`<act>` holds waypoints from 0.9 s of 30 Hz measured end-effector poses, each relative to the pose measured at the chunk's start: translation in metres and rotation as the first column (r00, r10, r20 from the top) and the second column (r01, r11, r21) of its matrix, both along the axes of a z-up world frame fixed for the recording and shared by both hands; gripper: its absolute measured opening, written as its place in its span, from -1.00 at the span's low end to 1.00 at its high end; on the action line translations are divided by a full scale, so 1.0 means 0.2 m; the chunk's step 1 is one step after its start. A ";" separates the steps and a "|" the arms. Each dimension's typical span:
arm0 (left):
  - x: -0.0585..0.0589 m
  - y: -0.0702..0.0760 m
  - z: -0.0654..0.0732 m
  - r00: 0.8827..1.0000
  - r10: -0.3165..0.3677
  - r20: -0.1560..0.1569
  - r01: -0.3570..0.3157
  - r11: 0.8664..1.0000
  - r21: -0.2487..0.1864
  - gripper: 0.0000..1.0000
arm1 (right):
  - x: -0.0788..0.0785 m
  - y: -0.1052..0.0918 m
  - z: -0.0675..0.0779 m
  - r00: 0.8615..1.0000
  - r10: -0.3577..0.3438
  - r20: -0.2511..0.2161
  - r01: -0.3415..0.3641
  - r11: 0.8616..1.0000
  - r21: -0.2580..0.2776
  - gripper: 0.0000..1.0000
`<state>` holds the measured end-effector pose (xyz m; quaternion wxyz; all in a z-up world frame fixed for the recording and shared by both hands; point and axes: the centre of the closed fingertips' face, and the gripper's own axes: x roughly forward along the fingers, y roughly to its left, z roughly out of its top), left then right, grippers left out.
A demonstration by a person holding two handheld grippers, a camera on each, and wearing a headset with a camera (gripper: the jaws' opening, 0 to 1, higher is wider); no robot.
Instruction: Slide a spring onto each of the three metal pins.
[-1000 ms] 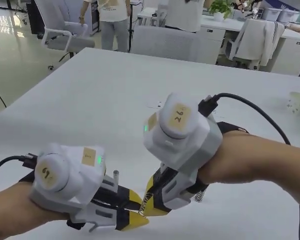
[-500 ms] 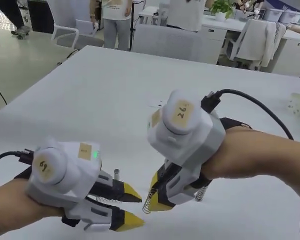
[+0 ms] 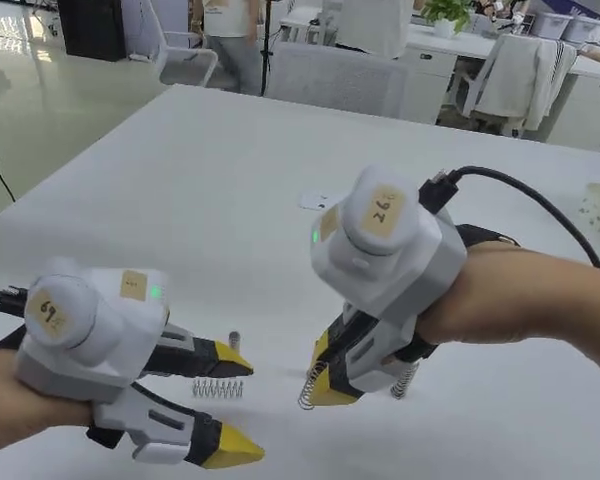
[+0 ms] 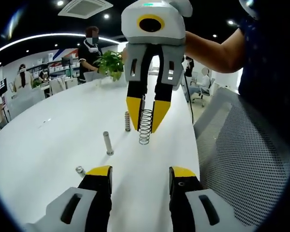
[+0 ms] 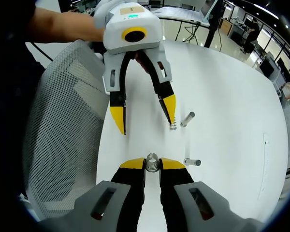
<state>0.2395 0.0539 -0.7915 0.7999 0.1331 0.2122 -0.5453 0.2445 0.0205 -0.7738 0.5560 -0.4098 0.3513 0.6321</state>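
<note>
One spring (image 4: 144, 137) is clamped near its top in the right tongs (image 4: 144, 126) and hangs with its lower end at or just above the tabletop (image 3: 230, 200), close to the near edge. A bare pin (image 3: 234, 341) stands upright just to its left, and a second spring (image 3: 217, 388) lies flat in front of that pin, between the spread jaws of the left tongs (image 3: 246, 410), which hold nothing. A third spring (image 3: 404, 380) stands upright just behind the right tongs and looks already threaded on a pin, though the pin inside cannot be made out. A second ago the two tongs met tip to tip over the clamped spring; since then the left tongs have drawn back toward the near left corner and opened wide. This suggests the spring's grip has been settled, leaving the right tongs alone to carry it over the bare pin and lower it on. The flat spring likely comes next.
</note>
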 end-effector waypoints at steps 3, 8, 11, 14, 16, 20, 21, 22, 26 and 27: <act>0.00 0.03 0.00 1.000 0.022 -0.009 -0.022 1.000 -0.004 -0.09 | 0.01 -0.01 0.00 1.000 -0.003 0.004 0.003 1.000 -0.002 -0.83; 0.00 0.08 0.00 0.998 0.063 -0.005 -0.064 0.998 -0.009 0.05 | 0.03 -0.01 0.00 1.000 -0.008 0.006 0.008 1.000 -0.005 -0.83; 0.00 0.10 0.00 0.996 0.085 -0.001 -0.085 0.996 -0.013 0.09 | 0.04 -0.02 0.01 1.000 -0.007 0.009 0.008 1.000 -0.009 -0.83; 0.01 0.12 0.01 0.994 0.108 0.001 -0.108 0.994 -0.022 0.17 | 0.04 -0.02 0.01 1.000 -0.007 0.010 0.007 1.000 -0.011 -0.83; 0.01 0.13 0.01 0.992 0.126 -0.001 -0.126 0.992 -0.031 0.24 | 0.05 -0.02 0.01 1.000 -0.006 0.013 0.006 1.000 -0.015 -0.83; 0.01 0.16 0.00 0.989 0.151 0.000 -0.151 0.988 -0.043 0.28 | 0.08 -0.03 0.03 1.000 -0.010 0.019 0.011 1.000 -0.018 -0.83; 0.01 0.17 0.00 0.987 0.160 -0.001 -0.160 0.986 -0.047 0.30 | 0.09 -0.03 0.03 1.000 -0.012 0.021 0.012 1.000 -0.021 -0.83; 0.02 0.18 0.00 0.986 0.168 0.001 -0.167 0.985 -0.048 0.30 | 0.10 -0.03 0.03 1.000 -0.012 0.023 0.013 1.000 -0.025 -0.83; 0.02 0.23 0.00 0.980 0.200 0.000 -0.200 0.978 -0.056 0.36 | 0.14 -0.04 0.06 0.999 -0.020 0.038 0.021 0.999 -0.024 -0.83; 0.02 0.24 0.00 0.979 0.205 -0.001 -0.205 0.977 -0.057 0.38 | 0.15 -0.04 0.07 0.999 -0.022 0.042 0.023 0.999 -0.023 -0.83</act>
